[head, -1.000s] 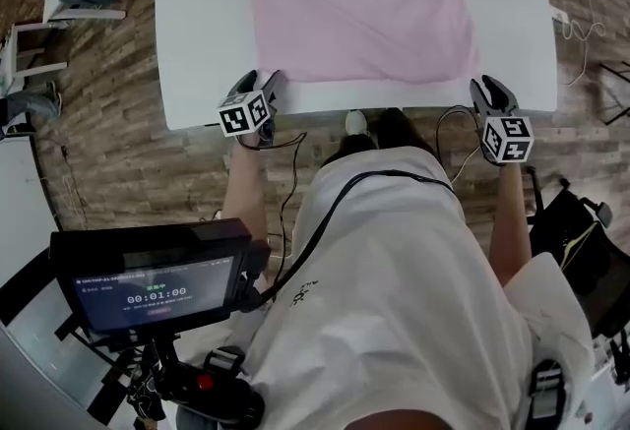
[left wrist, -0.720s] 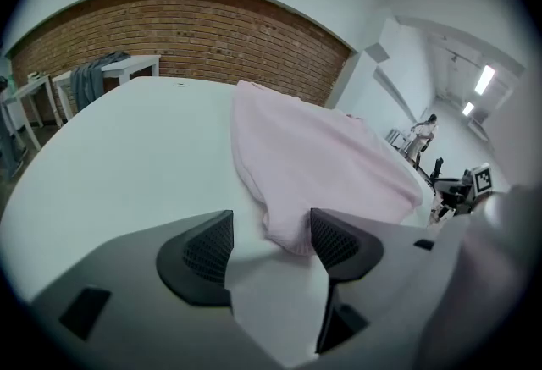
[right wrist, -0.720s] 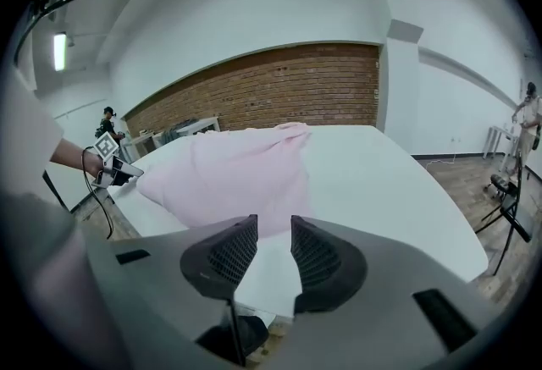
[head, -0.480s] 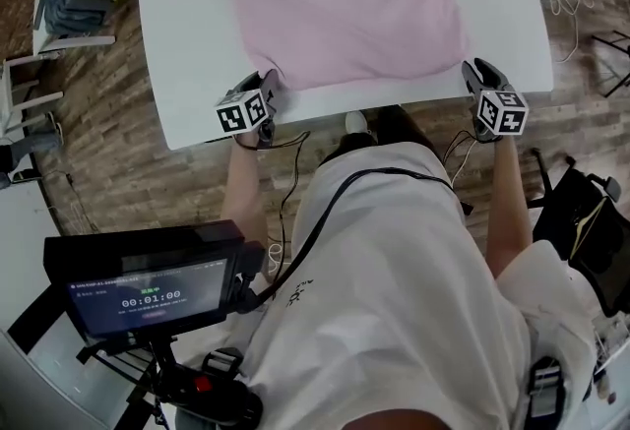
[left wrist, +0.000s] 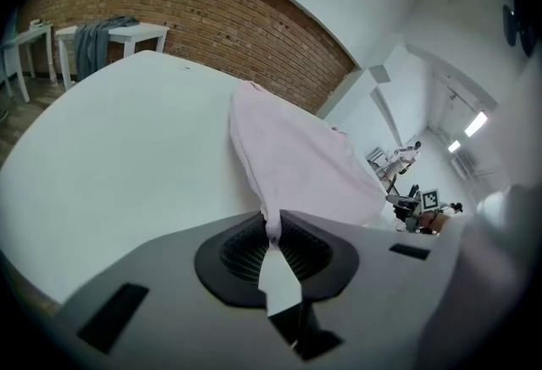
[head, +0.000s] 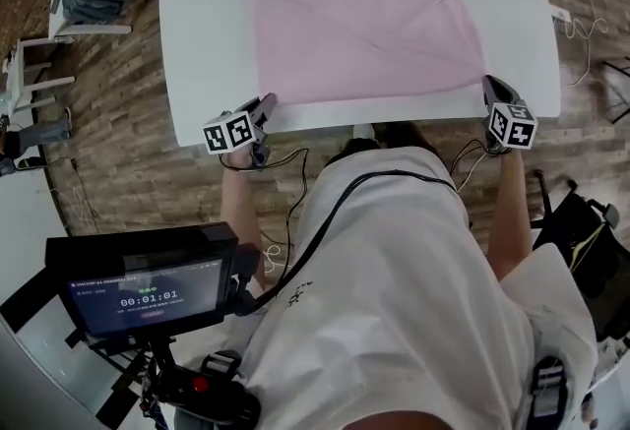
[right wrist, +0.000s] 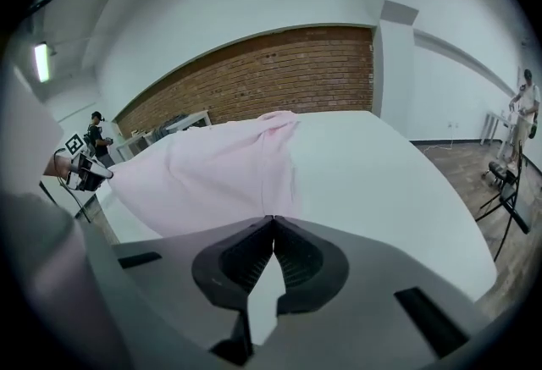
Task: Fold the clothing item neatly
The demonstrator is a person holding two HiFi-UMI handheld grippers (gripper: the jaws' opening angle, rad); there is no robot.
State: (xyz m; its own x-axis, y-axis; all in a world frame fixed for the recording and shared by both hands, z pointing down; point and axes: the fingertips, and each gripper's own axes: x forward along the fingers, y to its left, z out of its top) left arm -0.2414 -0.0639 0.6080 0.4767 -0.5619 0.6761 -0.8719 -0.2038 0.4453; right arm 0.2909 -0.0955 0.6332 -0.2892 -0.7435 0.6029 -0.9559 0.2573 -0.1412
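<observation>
**Both near corners pinched, ready for the first fold**

My left gripper [left wrist: 273, 229] has just been closing, and its jaws now clamp a bunched corner of the pink garment [head: 364, 25]. My right gripper [right wrist: 271, 220] has also just been closing. Its jaws meet almost fully, and the garment's other near corner runs straight into their tips, so I judge it nipped there.

The garment lies spread flat across the white table [head: 207, 44], at 12 o'clock from me. The left gripper holds its 7 o'clock corner and the right its 5 o'clock corner. Taking both near corners at once should let me carry that edge evenly toward the far side.

Both forearms reach forward from my sides, well apart. Each gripper tips down toward the table's near edge.
</observation>
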